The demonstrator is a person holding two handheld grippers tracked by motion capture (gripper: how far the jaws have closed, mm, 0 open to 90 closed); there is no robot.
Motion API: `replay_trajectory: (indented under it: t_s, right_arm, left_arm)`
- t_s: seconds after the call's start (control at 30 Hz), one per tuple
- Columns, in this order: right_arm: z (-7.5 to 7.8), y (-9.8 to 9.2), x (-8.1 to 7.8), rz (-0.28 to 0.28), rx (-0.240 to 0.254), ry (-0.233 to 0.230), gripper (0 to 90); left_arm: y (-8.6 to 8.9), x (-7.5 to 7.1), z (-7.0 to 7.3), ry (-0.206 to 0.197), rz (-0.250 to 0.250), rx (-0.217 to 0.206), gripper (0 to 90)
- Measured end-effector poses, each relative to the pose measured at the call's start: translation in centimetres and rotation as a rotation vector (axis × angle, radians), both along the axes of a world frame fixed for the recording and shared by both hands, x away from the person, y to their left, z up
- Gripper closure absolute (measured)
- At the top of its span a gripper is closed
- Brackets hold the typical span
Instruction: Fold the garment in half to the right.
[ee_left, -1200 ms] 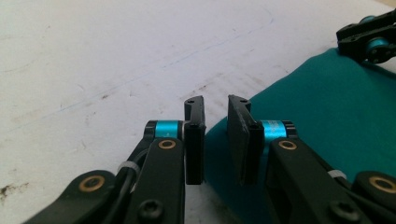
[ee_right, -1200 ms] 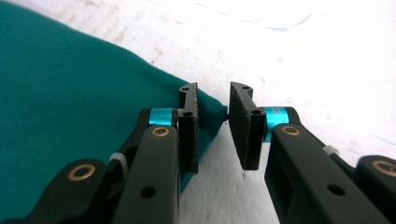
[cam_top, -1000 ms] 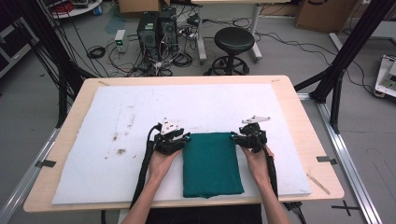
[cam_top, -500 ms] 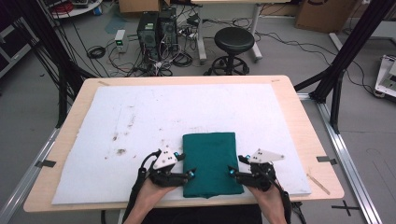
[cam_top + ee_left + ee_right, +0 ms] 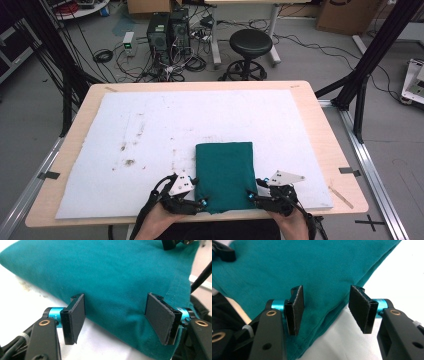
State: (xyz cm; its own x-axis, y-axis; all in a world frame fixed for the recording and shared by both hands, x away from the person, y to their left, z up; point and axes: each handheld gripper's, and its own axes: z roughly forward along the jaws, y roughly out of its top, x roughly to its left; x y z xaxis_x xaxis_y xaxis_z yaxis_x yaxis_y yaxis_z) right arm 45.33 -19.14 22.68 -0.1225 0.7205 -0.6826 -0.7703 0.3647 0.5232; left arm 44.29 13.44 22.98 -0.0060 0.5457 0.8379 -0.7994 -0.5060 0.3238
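The folded teal cloth (image 5: 224,175) is lying flat at the near middle of the white mat (image 5: 150,130) covering the surface, its near edge hanging slightly over the mat's front. By my judgement a fold is already made, the cloth sitting as a neat thick rectangle, and what is left is another fold or smoothing. My left tongs (image 5: 199,203) are standing wide at the near left corner, having just been opening, with cloth lying between the pads (image 5: 76,315) but not pinched. My right tongs (image 5: 251,195) are likewise gaping at the near right corner, gripping nothing. The left gripper view is showing a stitched hem and the layered edge, which the high view is flattening; the high view is giving the stained mat and the stool (image 5: 249,46) beyond.
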Motion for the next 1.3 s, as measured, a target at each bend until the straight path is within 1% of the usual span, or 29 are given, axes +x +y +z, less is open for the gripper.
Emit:
replay_trajectory:
  t_s: [0.03, 0.07, 0.1, 0.13, 0.2, 0.23, 0.27, 0.3, 0.37, 0.4, 0.43, 0.47, 0.5, 0.53, 0.57, 0.63, 0.67, 0.7, 0.73, 0.77, 0.8, 0.83, 0.87, 0.9, 1.0, 1.03, 1.07, 1.1, 1.3]
  right_arm:
    - [0.0, -0.2, -0.2, 0.019, 0.009, -0.01, 40.3]
    - [0.0, -0.2, -0.2, 0.019, 0.009, -0.01, 40.3]
    - [0.0, -0.6, -0.5, 0.063, 0.032, -0.034, 33.8]
    - [0.0, -0.9, -0.7, 0.079, 0.046, -0.042, 29.8]
    - [0.3, -1.2, -0.9, 0.1, 0.065, -0.053, 23.6]
    - [0.5, -1.5, -1.0, 0.105, 0.081, -0.06, 20.9]
    - [0.7, -1.7, -1.2, 0.108, 0.092, -0.068, 20.5]
    - [0.9, -1.9, -1.4, 0.114, 0.1, -0.074, 20.5]
    - [1.1, -2.1, -1.6, 0.118, 0.111, -0.093, 20.3]
    - [1.5, -2.4, -2.0, 0.119, 0.133, -0.122, 20.0]
    - [1.5, -2.4, -2.0, 0.119, 0.133, -0.122, 20.0]
    - [2.3, -3.0, -2.4, 0.125, 0.154, -0.142, 20.0]
    - [2.3, -3.0, -2.4, 0.125, 0.154, -0.142, 20.0]
    - [3.1, -3.5, -2.7, 0.129, 0.178, -0.157, 20.0]
    - [3.5, -3.8, -2.9, 0.132, 0.187, -0.165, 20.0]
    - [4.2, -4.3, -3.1, 0.133, 0.212, -0.18, 20.0]
    - [4.6, -4.6, -3.2, 0.135, 0.221, -0.185, 20.0]
    - [5.0, -4.8, -3.2, 0.133, 0.223, -0.189, 20.1]
    - [5.3, -5.0, -3.3, 0.128, 0.236, -0.195, 20.0]
    - [5.3, -5.0, -3.3, 0.128, 0.236, -0.195, 20.0]
    - [5.8, -5.5, -3.2, 0.129, 0.261, -0.2, 20.0]
    - [6.0, -5.8, -3.2, 0.135, 0.277, -0.205, 20.0]
    - [6.0, -5.8, -3.2, 0.135, 0.277, -0.205, 20.0]
    - [6.1, -6.1, -3.1, 0.135, 0.302, -0.216, 20.0]
    - [6.0, -6.7, -3.1, 0.127, 0.305, -0.219, 20.1]
    - [6.0, -6.9, -3.1, 0.126, 0.309, -0.221, 20.0]
    - [6.0, -7.1, -3.0, 0.129, 0.315, -0.219, 20.0]
    - [6.0, -7.3, -3.0, 0.129, 0.322, -0.219, 20.0]
    - [5.8, -8.0, -2.9, 0.132, 0.345, -0.219, 20.0]
  left_arm:
    - [0.5, -0.4, 0.1, -0.008, -0.035, -0.001, 32.6]
    - [0.5, -0.4, 0.1, -0.008, -0.035, -0.001, 32.0]
    - [0.9, -0.6, 0.2, -0.015, -0.053, -0.005, 30.9]
    - [1.2, -0.9, 0.4, -0.019, -0.072, -0.011, 29.4]
    - [1.9, -1.3, 0.8, -0.024, -0.092, -0.029, 26.3]
    - [2.8, -1.7, 1.4, -0.039, -0.1, -0.057, 25.7]
    - [2.8, -1.7, 1.4, -0.039, -0.1, -0.057, 24.3]
    - [3.7, -2.1, 2.1, -0.052, -0.113, -0.09, 23.1]
    - [4.3, -2.3, 2.4, -0.068, -0.122, -0.103, 22.9]
    - [5.7, -2.7, 3.2, -0.104, -0.144, -0.153, 22.9]
    - [5.7, -2.7, 3.2, -0.104, -0.144, -0.153, 22.9]
    - [7.3, -3.1, 3.8, -0.124, -0.17, -0.198, 22.8]
    - [7.3, -3.1, 3.8, -0.124, -0.17, -0.198, 22.7]
    - [8.8, -3.5, 4.2, -0.158, -0.182, -0.248, 22.7]
    - [9.6, -3.6, 4.4, -0.17, -0.184, -0.271, 22.7]
    - [11.1, -3.7, 4.7, -0.172, -0.176, -0.314, 22.7]
    - [11.1, -3.7, 4.7, -0.172, -0.176, -0.314, 22.7]
    - [12.6, -3.8, 4.8, -0.174, -0.168, -0.356, 22.7]
    - [13.4, -3.8, 4.8, -0.177, -0.166, -0.379, 22.7]
    - [13.4, -3.8, 4.8, -0.177, -0.166, -0.379, 22.7]
    - [14.9, -3.7, 4.8, -0.183, -0.166, -0.421, 22.7]
    - [15.6, -3.7, 4.8, -0.184, -0.165, -0.441, 22.7]
    - [15.6, -3.7, 4.8, -0.184, -0.165, -0.441, 22.7]
    - [16.4, -3.6, 4.7, -0.188, -0.166, -0.464, 22.7]
    - [19.0, -3.4, 4.6, -0.187, -0.173, -0.539, 22.7]
    - [19.0, -3.4, 4.6, -0.187, -0.173, -0.539, 22.7]
    - [19.9, -3.2, 4.6, -0.186, -0.179, -0.567, 22.7]
    - [20.3, -3.2, 4.5, -0.185, -0.18, -0.575, 22.7]
    - [21.3, -3.0, 4.4, -0.183, -0.181, -0.592, 22.7]
